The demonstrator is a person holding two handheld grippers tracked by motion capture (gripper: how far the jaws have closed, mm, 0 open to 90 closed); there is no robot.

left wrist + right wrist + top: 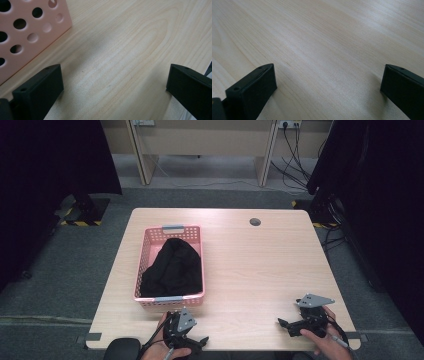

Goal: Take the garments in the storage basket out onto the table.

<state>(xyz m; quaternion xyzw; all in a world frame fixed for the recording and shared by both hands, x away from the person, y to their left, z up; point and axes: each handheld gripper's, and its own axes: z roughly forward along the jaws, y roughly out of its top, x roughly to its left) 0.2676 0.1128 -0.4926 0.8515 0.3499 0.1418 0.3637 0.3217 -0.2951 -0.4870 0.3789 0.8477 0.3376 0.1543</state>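
Both jaws spread wide and empty: the left hand-held gripper [202, 340] rests near the pink basket [144, 251] (black cloth [173, 267] inside), the right hand-held gripper [283, 323] well apart on the bare wooden surface [260, 270].

Tabletop [260, 265] is noted as pale wood grain, smooth, faintly sheened. Basket [145, 251] is perforated pink plastic; contents [174, 267] are matt black cloth.

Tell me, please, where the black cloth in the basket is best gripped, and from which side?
Probably its raised middle, from straight above. The cloth lies heaped inside the pink basket, whose walls block any sideways approach, while the bunched top offers a fold to pinch. The left gripper, open, is nearer.
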